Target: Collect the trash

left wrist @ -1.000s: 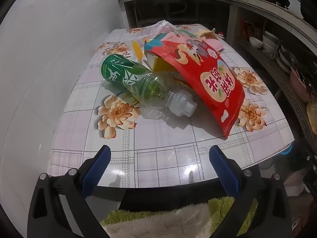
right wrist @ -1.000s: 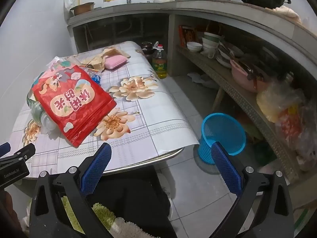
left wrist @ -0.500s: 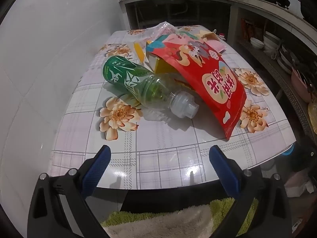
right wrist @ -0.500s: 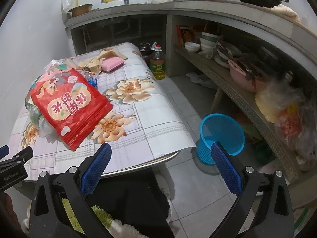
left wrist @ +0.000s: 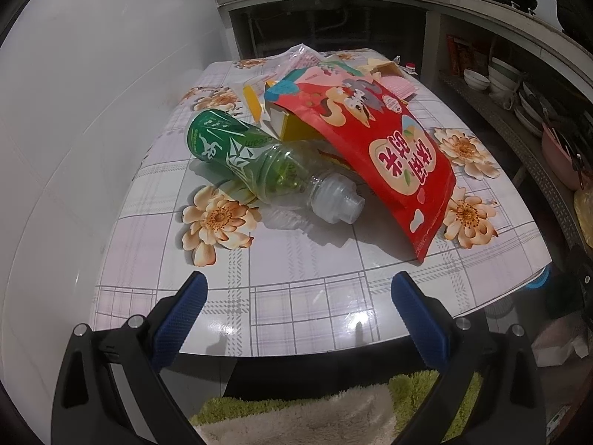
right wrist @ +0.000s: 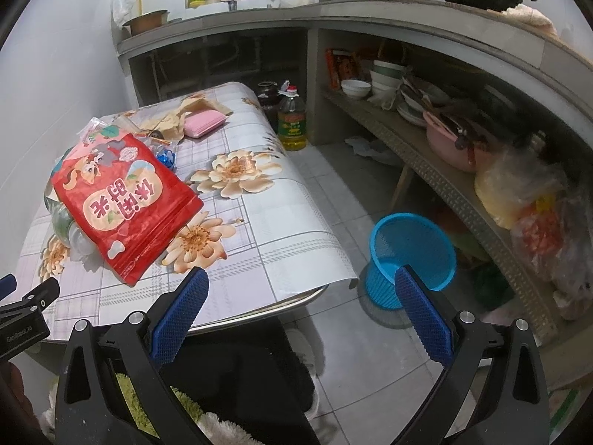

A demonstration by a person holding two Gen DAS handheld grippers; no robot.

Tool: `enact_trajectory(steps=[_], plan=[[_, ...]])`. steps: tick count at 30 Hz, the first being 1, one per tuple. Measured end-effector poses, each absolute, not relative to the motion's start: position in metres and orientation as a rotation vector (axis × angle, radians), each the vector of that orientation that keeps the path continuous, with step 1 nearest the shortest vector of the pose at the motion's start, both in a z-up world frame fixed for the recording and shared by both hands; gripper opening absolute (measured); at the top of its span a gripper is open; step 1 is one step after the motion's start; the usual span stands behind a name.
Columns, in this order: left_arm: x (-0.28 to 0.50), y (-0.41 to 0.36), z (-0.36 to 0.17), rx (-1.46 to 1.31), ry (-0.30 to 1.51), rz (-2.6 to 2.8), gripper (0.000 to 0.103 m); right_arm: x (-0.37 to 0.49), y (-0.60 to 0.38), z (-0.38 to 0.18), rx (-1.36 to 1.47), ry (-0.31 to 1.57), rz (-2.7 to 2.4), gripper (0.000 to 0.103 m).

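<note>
On the floral table (left wrist: 307, 296), red pouch (left wrist: 393, 148) with Chinese lettering.

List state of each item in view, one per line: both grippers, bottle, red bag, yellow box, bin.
Left gripper: open, empty, short of the trash.
Right gripper: open, empty.
Green-labelled clear plastic bottle: lying on its side, capped.
Red foil snack bag: draped over the pile, partly covering the bottle.
Yellow cardboard box: open, under the bag.
Blue mesh plastic bin: upright on floor, looks empty.
</note>
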State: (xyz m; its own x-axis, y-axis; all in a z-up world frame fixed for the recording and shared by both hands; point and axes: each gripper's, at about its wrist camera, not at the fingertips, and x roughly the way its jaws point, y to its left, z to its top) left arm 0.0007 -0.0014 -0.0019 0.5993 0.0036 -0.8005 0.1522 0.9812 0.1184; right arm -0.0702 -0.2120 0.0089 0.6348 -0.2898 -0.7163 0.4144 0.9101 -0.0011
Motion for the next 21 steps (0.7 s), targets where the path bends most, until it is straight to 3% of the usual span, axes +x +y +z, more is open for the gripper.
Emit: enact_trajectory(steps=[21], plan=[[0.003,-0.0002,-0.0011,0.181,0.926,-0.085,0.097,-0.0687,-0.2111,0.0098,0.172,0.787,-0.396,0.097]])
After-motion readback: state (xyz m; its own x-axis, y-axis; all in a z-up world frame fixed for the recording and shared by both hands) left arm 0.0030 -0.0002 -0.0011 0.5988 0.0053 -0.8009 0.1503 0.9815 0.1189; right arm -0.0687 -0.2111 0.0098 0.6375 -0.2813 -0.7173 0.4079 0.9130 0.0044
